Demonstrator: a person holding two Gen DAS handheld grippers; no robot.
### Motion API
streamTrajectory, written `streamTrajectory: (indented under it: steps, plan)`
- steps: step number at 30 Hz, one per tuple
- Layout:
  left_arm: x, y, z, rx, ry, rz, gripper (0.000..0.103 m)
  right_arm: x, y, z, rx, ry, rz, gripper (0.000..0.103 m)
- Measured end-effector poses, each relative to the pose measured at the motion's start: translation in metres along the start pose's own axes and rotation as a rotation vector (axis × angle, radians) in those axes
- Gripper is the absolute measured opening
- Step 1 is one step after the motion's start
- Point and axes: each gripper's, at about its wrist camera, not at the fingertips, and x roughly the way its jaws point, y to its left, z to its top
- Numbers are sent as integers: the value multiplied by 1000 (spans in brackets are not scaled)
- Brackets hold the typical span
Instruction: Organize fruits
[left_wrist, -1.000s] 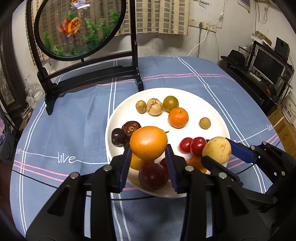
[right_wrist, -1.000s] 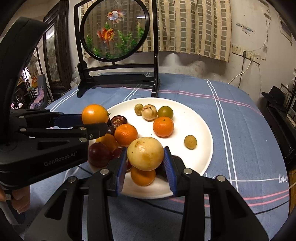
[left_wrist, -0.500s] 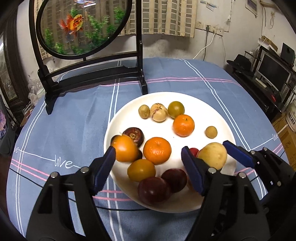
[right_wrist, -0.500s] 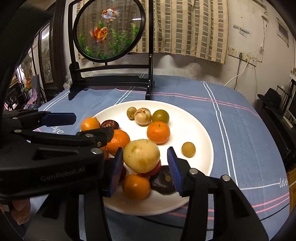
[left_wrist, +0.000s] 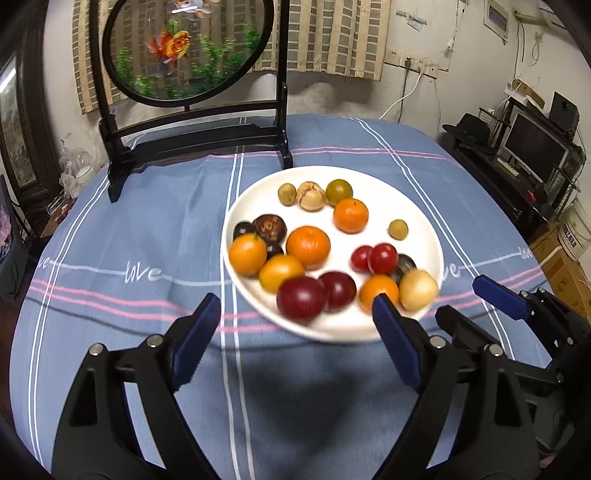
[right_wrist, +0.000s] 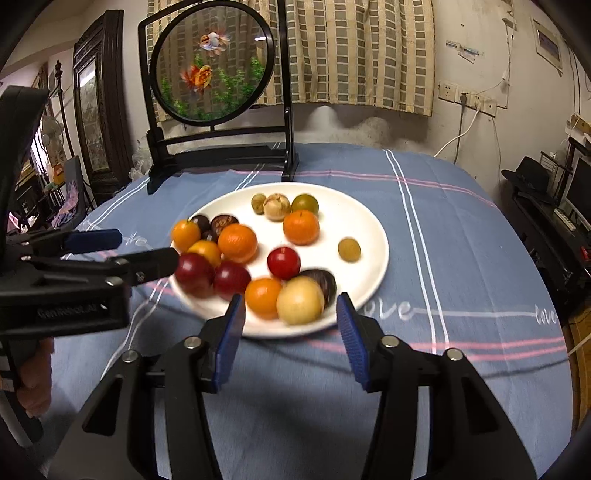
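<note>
1. Both claws hang empty over the near edge of the bench. The left claw (left_wrist: 295, 332) is spread wide with nothing between its blue pads. The right claw (right_wrist: 291, 325) is spread a little less and also grips nothing.
2. All the fruit lies on the white plate (left_wrist: 424, 221), mid-bench, in front of the fish screen (left_wrist: 184, 48).
3. The step in hand looks like choosing the next fruit. Judged from the crowding, take one at the edge of a cluster, such as the pale yellow fruit (right_wrist: 300, 304) just ahead of the right claw. Come in low, with one pad on each side, and close gently so its neighbours do not roll.
4. Keep the two claws apart, since they sit close together here.
5. Count, from the left view, of what shows:
   - orange fruits: five
   - small red ones (left_wrist: 375, 257): two
   - dark red plums (left_wrist: 302, 298): two
   - dark purple fruits: about four, partly hidden
   - small tan or green ones at the far rim: three
   - lone small one (left_wrist: 398, 229): one
   - pale yellow: one
</note>
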Motion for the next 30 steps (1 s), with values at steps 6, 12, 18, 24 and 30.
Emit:
streamTrajectory:
  steps: [6,12,18,24,30]
  plan:
    - [-28,4,-30,1,-14,13,92,-19,3,-28,19,26,-25,60]
    - [-41,11,-54,-10,-11,30,94,-29,-3,-47,55,58,-46,60]
    - [-44,11,-72,4,10,52,95,-39,-5,-55,67,59,-60,61]
    - [-43,14,-82,-4,23,46,95,-41,-4,-64,74,63,-57,61]
    - [-42,17,-82,-14,32,49,97,-42,-6,-67,91,63,-48,61]
